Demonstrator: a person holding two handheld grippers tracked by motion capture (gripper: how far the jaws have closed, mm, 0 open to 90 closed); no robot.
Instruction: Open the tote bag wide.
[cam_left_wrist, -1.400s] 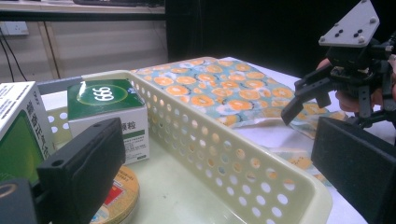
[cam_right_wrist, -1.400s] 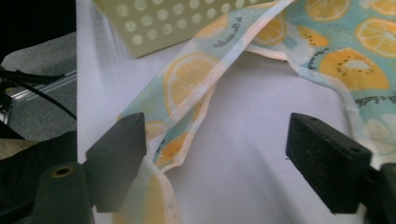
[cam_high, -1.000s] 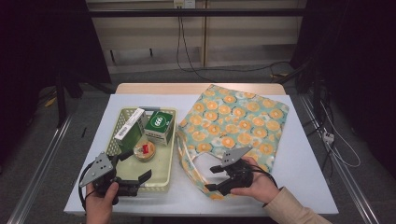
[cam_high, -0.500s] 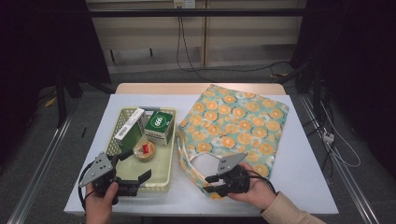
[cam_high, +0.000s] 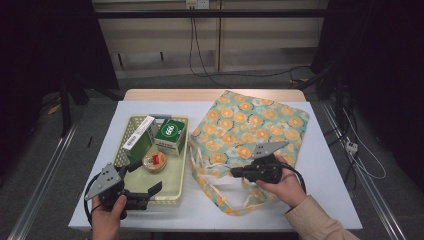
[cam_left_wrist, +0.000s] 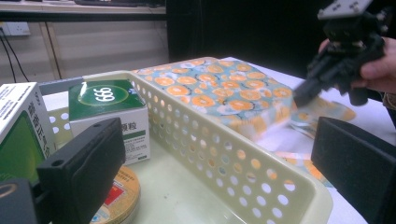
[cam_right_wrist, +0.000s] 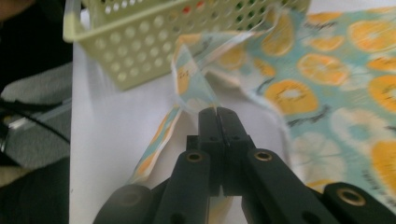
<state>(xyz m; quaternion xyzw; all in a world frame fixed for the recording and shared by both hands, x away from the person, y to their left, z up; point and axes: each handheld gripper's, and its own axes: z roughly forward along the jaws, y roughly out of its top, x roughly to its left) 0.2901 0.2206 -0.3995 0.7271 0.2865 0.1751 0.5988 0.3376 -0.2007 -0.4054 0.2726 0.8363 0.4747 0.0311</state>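
Right gripper (cam_high: 235, 173) has just closed, pinching the bag strap (cam_right_wrist: 196, 86) above the white table (cam_high: 330, 165), left gripper (cam_high: 147, 180) spread

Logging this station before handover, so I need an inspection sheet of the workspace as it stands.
Surface: white table, bare at its right edge.
Job's things: orange-print bag lying flat; its handle strap pinched in the right gripper, whose jaws have just closed.
Clutter: perforated basket holding green box, white-green box, round tin.
Grippers: left gripper open at the basket's near end.
Cables: leads on the floor.
Surroundings: dark, rails beside table.
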